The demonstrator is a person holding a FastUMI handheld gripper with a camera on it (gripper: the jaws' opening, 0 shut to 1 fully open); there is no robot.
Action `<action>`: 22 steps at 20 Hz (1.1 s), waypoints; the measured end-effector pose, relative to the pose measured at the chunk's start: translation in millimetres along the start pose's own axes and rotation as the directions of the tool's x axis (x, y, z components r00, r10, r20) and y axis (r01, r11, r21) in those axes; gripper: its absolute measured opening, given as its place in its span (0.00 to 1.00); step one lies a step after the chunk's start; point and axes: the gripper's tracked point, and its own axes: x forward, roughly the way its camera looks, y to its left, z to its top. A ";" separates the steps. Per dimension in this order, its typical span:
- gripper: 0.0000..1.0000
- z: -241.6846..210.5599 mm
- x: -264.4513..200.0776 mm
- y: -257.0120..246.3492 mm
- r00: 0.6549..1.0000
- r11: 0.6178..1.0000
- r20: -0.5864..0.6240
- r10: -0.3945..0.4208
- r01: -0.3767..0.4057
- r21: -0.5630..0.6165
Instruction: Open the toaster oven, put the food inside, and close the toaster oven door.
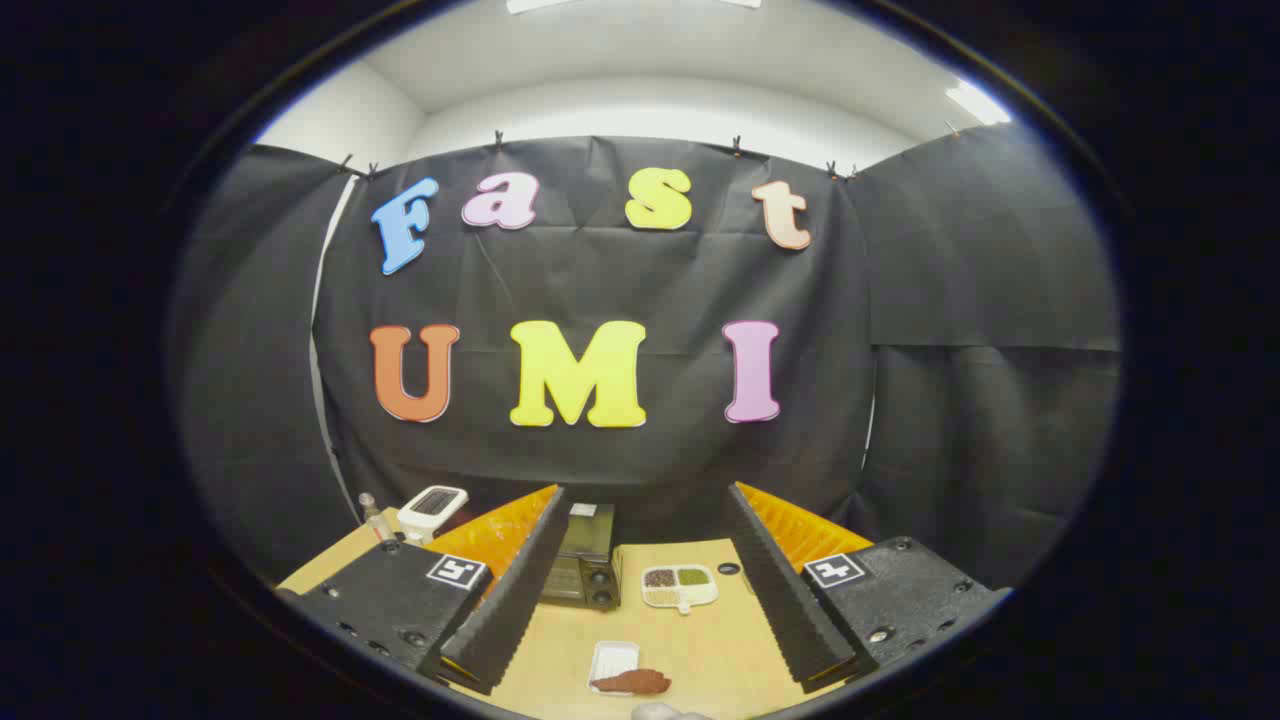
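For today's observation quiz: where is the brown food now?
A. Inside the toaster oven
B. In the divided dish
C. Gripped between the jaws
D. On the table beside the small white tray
D: the food lies on the table against the white tray, with the gripper open above it.

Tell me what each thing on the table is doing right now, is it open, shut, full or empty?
Gripper: open, fingers wide apart, holding nothing.
Toaster oven: upright beyond the fingers; door looks shut, partly hidden by a finger.
Divided dish: flat on the table, filled with grains or beans.
White tray: flat, looks empty.
Brown food: lying at the tray's near edge, not yet in the oven.
Small bottle: standing upright.
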 end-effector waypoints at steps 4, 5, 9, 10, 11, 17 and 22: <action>1.00 -1.8 -1.4 0.6 1.000 1.000 -0.003 -0.014 0.014 -0.002; 1.00 -2.9 -0.9 0.1 1.000 1.000 -0.004 -0.016 0.016 -0.006; 1.00 -5.7 2.7 2.1 1.000 1.000 -0.012 -0.019 0.019 -0.003; 1.00 -5.4 4.1 2.5 1.000 1.000 -0.011 -0.021 0.021 -0.006; 1.00 -7.5 6.5 3.0 1.000 1.000 -0.010 -0.028 0.027 -0.012; 1.00 -17.4 35.5 29.0 0.999 0.999 -0.008 -0.036 0.036 -0.013; 1.00 -40.0 98.1 92.2 0.999 0.999 -0.012 0.031 -0.031 -0.026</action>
